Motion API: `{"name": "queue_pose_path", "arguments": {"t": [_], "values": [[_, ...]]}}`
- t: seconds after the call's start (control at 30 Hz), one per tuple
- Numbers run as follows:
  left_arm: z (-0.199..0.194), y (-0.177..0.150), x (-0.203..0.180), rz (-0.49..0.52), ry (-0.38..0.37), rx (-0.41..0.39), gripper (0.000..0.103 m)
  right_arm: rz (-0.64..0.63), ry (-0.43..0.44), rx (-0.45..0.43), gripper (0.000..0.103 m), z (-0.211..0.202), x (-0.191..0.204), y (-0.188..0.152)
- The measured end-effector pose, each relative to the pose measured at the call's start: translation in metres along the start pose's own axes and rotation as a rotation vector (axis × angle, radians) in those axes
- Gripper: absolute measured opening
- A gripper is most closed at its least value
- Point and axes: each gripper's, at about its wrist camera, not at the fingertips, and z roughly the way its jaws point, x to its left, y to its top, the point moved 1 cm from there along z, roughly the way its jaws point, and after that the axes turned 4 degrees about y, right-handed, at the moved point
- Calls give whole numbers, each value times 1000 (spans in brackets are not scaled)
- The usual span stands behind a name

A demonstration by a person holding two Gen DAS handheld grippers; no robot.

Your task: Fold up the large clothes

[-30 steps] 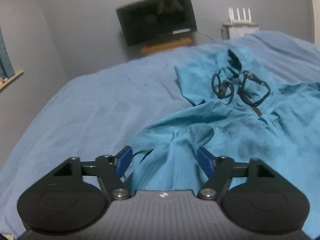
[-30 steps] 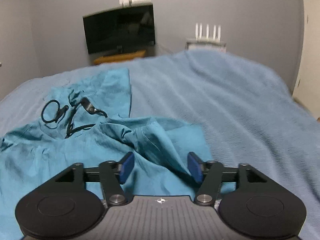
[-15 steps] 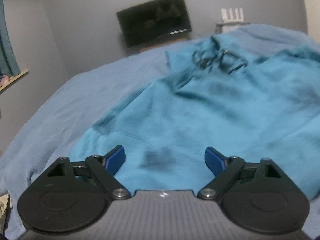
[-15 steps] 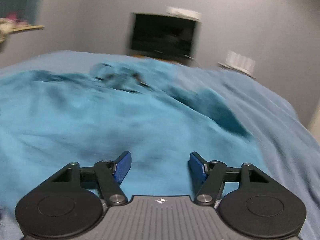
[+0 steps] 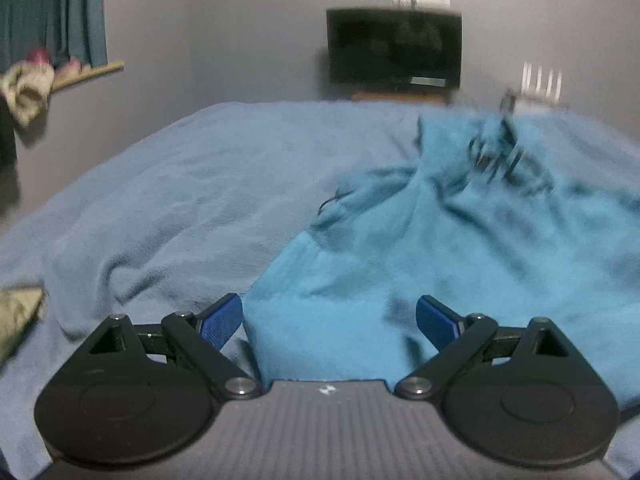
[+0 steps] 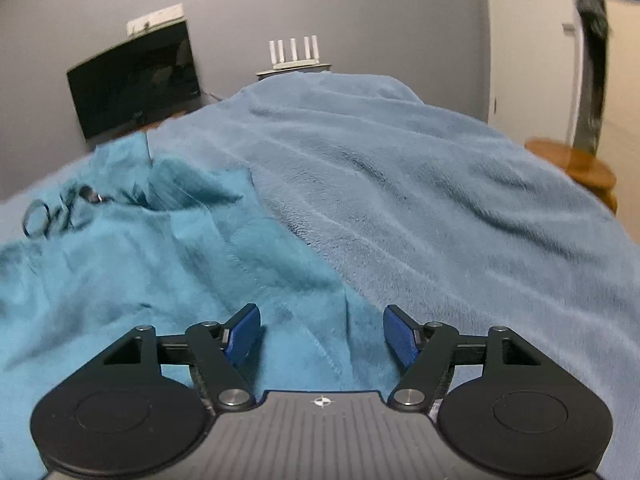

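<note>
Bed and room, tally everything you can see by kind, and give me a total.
Teal hooded garment: 1
Blue blanket: 1
Screen: 1
White router with antennas: 1
Curtain: 1
Wooden round table: 1
Grippers: 2, left gripper, right gripper
Total: 8

Motion-blurred drawstrings (image 5: 498, 152) on the teal hoodie (image 5: 460, 248), its right side cut off.

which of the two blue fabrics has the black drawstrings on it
The brighter teal garment, lying rumpled on top. The paler grey-blue blanket under it covers the bed and carries no cords.
</note>
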Motion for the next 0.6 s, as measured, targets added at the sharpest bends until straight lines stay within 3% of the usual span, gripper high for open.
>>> {"name": "queue_pose_path", "arguments": {"t": [0.13, 0.3, 0.43, 0.6], "values": [[-22, -1, 15, -141, -90, 53, 95, 69, 46, -1, 83, -30, -15, -5], [-23, -13, 34, -431, -246, 201, 95, 273, 139, 77, 90, -70, -46, -19], [-9, -29, 33, -515, -279, 330, 95, 414, 215, 173, 91, -73, -58, -35], [8, -47, 45, -665, -316, 436, 95, 471, 271, 235, 91, -58, -53, -46]]}}
